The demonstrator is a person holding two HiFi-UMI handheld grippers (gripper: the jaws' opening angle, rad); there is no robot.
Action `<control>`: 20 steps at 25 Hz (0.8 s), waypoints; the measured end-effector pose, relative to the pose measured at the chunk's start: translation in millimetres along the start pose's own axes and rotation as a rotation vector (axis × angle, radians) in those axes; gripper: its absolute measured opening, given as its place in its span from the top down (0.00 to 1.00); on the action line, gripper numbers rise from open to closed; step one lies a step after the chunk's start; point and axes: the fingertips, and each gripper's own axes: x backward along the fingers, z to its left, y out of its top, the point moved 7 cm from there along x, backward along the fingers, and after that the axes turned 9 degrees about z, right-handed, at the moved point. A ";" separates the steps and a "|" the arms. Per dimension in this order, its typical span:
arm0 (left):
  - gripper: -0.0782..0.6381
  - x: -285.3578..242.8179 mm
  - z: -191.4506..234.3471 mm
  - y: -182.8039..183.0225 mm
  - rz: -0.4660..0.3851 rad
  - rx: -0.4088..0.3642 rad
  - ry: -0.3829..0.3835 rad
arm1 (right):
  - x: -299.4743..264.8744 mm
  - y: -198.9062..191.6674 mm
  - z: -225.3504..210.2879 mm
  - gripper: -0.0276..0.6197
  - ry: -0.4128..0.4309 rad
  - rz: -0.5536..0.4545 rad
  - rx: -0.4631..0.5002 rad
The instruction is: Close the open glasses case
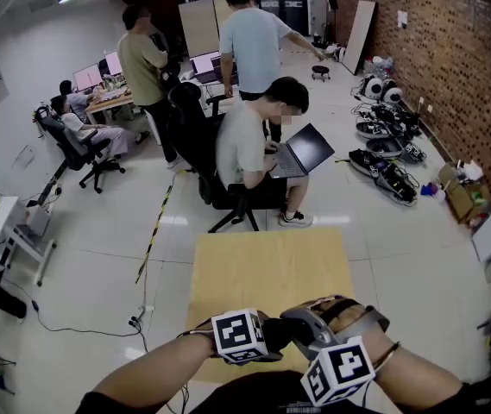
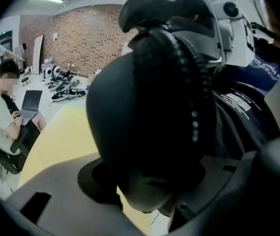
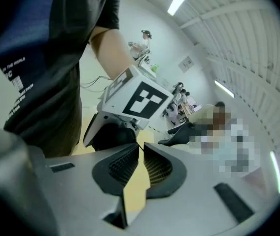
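**A:** How far along was it, starting from the left?

**B:** The left hand-held gripper (image 2: pixel 144 181) was clamped on the black glasses case (image 2: pixel 149 107), over the near edge of the worktop (image 1: pixel 262 266). The shell looked folded to, with a beaded seam running down it.

**A:** And the right?

**B:** The right hand-held gripper (image 3: pixel 140 149), over that same edge, stood a slit apart, gripping nothing. I'd judge the closing mostly done. I couldn't tell whether the case had latched.

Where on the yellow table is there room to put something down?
Nearly all of the table is bare, from its far edge to the middle. Only the near edge is crowded, where the case is held.
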 end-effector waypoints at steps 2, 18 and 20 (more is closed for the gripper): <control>0.53 9.0 2.4 1.8 -0.098 0.015 -0.004 | 4.8 -4.8 -13.6 0.91 0.022 -0.102 -0.167; 0.53 173.3 30.4 -72.0 -1.759 0.329 -0.075 | 1.1 -121.1 -32.8 0.83 0.068 -0.690 -1.173; 0.53 172.0 32.3 -82.0 -1.808 0.368 -0.063 | -1.4 -128.0 -31.8 0.94 0.045 -0.700 -1.208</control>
